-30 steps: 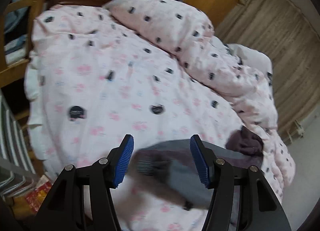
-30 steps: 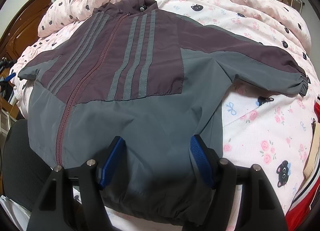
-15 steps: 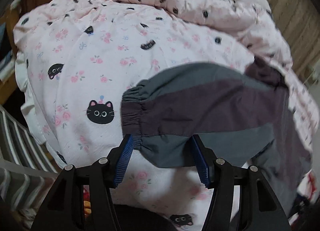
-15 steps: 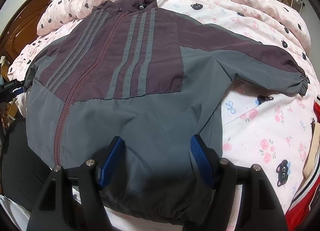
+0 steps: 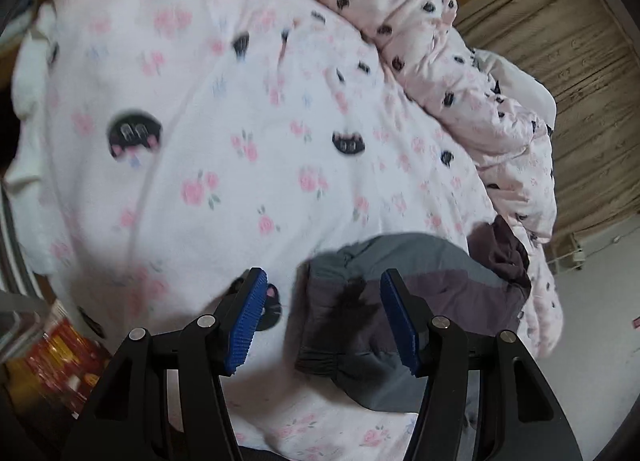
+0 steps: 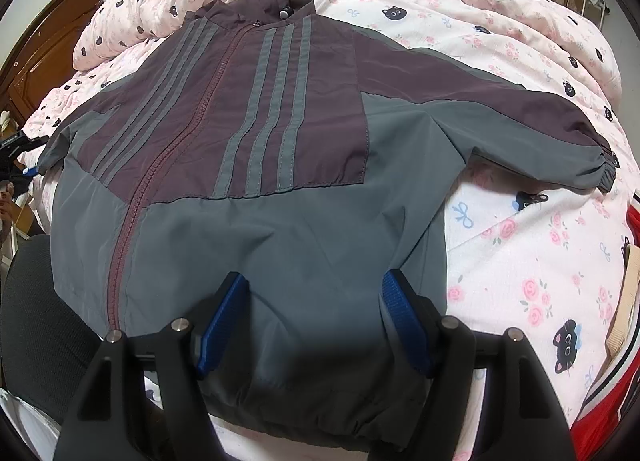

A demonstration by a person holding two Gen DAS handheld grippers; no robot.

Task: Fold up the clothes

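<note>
A jacket (image 6: 256, 189) lies spread on the bed (image 6: 532, 261), and both grippers stand wide above it.

The jacket lies front up, with the zipper (image 6: 160, 177) closed and the collar (image 6: 276, 1) at the far end, near the bunched quilt (image 6: 160, 1). Its right sleeve (image 6: 500, 117) stretches out flat from the jacket over the bed sheet, with the cuff (image 6: 606, 173) at the end. The right gripper (image 6: 314, 325) is above the jacket's lower part, close to the hem (image 6: 304, 421); its jaws are wide apart and hold nothing. In the left wrist view, the left gripper (image 5: 322, 321) is over the jacket's other sleeve (image 5: 400, 301); this sleeve is bent and partly raised, and its cuff (image 5: 320, 361) sits between the fingers, nearer to the right one. These jaws are wide too, and I cannot tell if a finger touches the cloth.
</note>
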